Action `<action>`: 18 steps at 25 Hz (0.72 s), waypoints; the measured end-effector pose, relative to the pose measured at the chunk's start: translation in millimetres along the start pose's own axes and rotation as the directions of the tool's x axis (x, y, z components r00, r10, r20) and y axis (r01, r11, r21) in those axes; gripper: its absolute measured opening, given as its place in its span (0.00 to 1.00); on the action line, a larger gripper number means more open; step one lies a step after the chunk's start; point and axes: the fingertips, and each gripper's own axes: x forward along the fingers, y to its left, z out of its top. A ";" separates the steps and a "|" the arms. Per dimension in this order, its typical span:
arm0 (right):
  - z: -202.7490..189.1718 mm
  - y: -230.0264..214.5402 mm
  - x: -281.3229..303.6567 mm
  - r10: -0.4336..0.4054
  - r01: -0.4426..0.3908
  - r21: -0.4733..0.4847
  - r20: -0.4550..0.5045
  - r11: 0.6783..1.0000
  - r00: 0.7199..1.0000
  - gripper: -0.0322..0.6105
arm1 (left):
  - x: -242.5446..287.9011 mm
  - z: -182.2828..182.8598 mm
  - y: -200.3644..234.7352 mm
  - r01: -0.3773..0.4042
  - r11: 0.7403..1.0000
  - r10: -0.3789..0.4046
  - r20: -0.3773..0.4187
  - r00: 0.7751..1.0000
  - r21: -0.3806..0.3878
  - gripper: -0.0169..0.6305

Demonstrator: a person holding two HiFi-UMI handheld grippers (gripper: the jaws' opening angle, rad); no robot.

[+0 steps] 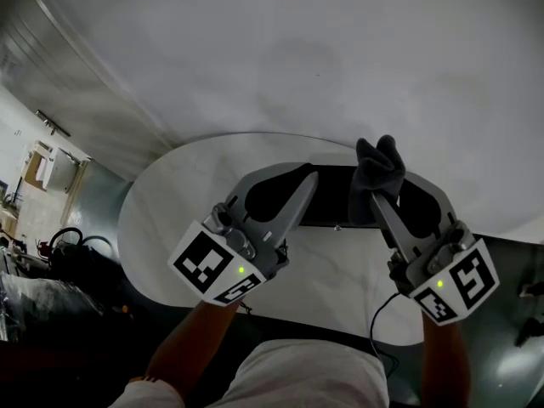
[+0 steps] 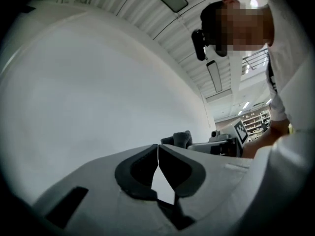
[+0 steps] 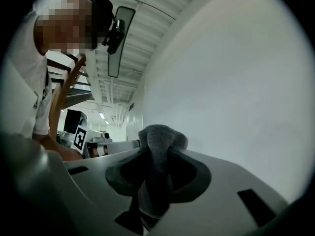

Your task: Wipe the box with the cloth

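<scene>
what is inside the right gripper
A dark grey cloth, pinched in the right gripper; its bunched top sticks out, its tail end is covered by the gripper body.

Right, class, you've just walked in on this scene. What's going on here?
A person holds a two-jaw gripper in each hand above a white round table. The right gripper is clamped on a dark grey cloth, which bunches up past its jaws. The left gripper is shut with nothing in it. What looks like a dark box lies on the table, mostly hidden behind them. Both grippers are raised, so no wiping is happening.
</scene>
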 end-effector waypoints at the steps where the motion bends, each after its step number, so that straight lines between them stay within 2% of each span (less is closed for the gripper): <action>1: 3.8 2.7 -6.6 0.001 0.000 -0.011 0.022 1.000 1.000 0.20 | -2.3 3.4 -6.5 0.007 1.000 -0.008 0.015 1.000 0.021 0.05; 4: 16.1 10.1 -25.0 -0.001 0.004 -0.029 0.084 1.000 0.996 0.20 | -7.4 8.3 -26.2 0.030 0.998 -0.031 0.022 0.999 0.053 0.05; 11: 39.5 33.2 -71.5 0.006 -0.002 -0.027 0.178 1.000 0.984 0.20 | -17.4 19.6 -70.9 0.039 0.999 -0.041 0.066 0.997 0.030 0.05; 18: 30.8 27.4 -79.3 0.002 0.000 -0.012 0.212 1.000 0.977 0.20 | -16.6 11.9 -61.8 0.042 0.998 -0.044 0.076 0.996 0.037 0.05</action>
